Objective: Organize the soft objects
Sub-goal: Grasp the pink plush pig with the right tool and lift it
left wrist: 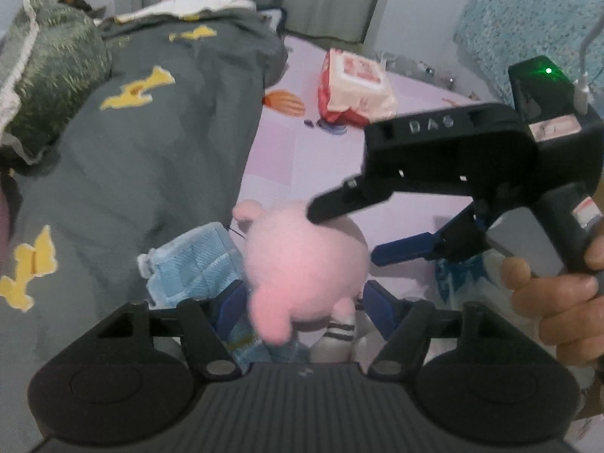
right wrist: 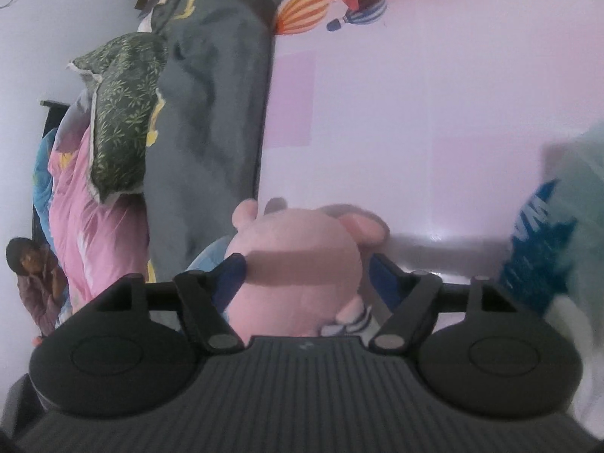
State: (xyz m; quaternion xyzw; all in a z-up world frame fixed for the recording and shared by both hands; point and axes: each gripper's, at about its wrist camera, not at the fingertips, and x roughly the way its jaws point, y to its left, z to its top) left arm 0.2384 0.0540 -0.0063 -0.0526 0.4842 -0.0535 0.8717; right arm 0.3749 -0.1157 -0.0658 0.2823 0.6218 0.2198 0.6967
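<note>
A pink plush toy (left wrist: 302, 260) in light blue clothes (left wrist: 188, 268) and a striped sock lies on the lilac bedsheet (left wrist: 302, 158), beside a grey blanket. In the left wrist view, my left gripper (left wrist: 304, 302) has its blue pads pressed on the toy's two sides. My right gripper (left wrist: 345, 236) comes in from the right, held by a hand (left wrist: 558, 302). It is open, with one finger over the toy's top and the other at its right side. The right wrist view shows the toy (right wrist: 298, 264) between the spread fingers of the right gripper (right wrist: 305, 275).
A grey blanket with yellow figures (left wrist: 151, 143) covers the left of the bed, with a green patterned pillow (left wrist: 49, 75) on it. A red and white pack (left wrist: 355, 87) lies further back. A blue and white pack (right wrist: 547, 249) sits at the right. A person (right wrist: 34, 279) is at the far left.
</note>
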